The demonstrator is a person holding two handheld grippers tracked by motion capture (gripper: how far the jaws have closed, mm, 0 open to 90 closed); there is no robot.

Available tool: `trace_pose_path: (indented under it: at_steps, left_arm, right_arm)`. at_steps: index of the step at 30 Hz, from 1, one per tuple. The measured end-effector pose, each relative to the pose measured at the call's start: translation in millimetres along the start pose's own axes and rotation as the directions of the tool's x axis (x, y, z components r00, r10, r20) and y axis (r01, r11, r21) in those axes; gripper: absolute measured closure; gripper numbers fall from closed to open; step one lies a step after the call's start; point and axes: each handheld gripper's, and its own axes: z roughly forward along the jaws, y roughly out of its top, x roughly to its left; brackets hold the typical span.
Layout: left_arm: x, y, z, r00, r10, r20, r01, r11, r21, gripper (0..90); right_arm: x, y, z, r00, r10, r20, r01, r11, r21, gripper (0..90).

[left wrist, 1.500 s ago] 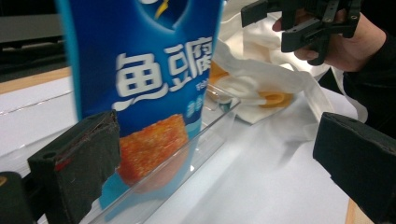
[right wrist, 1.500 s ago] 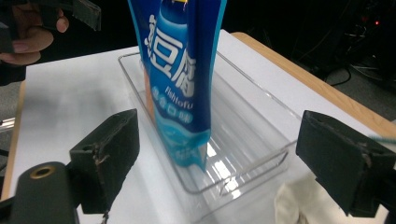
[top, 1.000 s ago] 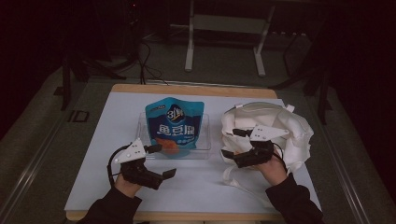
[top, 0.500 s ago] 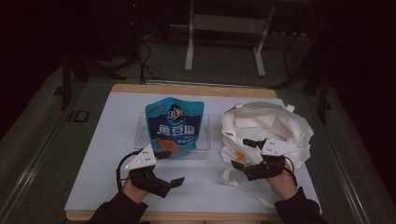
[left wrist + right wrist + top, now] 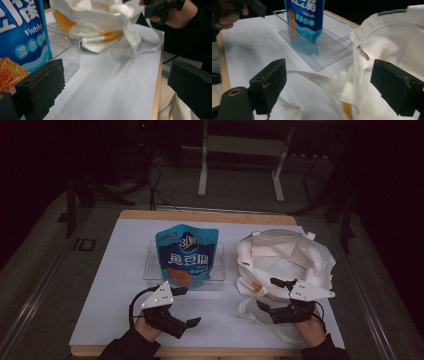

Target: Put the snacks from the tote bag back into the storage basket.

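The left gripper [image 5: 186, 306] hovers over the white table [image 5: 115, 285] at its near edge, jaws spread wide and empty — just short of the blue snack pouch [image 5: 187, 254] standing in a clear tray [image 5: 218, 270]. The right gripper [image 5: 270, 294] is spread too, its 2 jaws straddling a strap [image 5: 324, 82] of the white tote bag [image 5: 285, 257] without pinching it.

It looks like a lab or recording room: a white-covered table [image 5: 115, 285] stands alone on grey carpet floor [image 5: 40, 270], with dark surroundings, loose cables [image 5: 155, 180] and a metal stand [image 5: 240, 165] behind it.
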Motion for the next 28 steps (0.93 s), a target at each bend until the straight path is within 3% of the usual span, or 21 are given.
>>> trace_pose_path:
  at_steps: [3, 10, 13, 20, 28]
  left_arm:
    - [2.0, -4.5, 2.2, 1.0000, 0.003, -0.006, -0.003, 0.9998, 0.018, 1.3]
    - [4.3, -11.6, 8.6, 1.0000, -0.003, 0.004, 0.003, 0.9994, 0.034, 1.3]
    - [1.6, -14.9, 13.6, 0.9999, 0.012, -0.002, -0.012, 0.9989, 0.045, 1.3]
    - [-2.5, -22.2, 24.6, 0.9998, 0.021, -0.002, -0.020, 0.9959, 0.088, 1.3]
    - [-2.1, -24.0, 27.2, 0.9998, 0.018, 0.005, -0.019, 0.9954, 0.094, 1.3]
  right_arm:
    - [0.3, -4.2, -4.0, 0.9992, -0.011, 0.038, 0.011, 1.000, -0.001, 13.4]
    - [-3.2, -16.0, -11.1, 0.9979, 0.008, 0.065, -0.007, 1.000, -0.012, 13.3]
    - [-2.6, -19.9, -13.5, 0.9965, 0.001, 0.084, 0.000, 1.000, -0.008, 13.3]
    - [-1.2, -22.3, -12.6, 0.9964, -0.011, 0.085, 0.012, 1.000, -0.013, 13.3]
    - [-0.6, -23.5, -11.8, 0.9961, -0.033, 0.082, 0.034, 0.999, -0.015, 13.4]
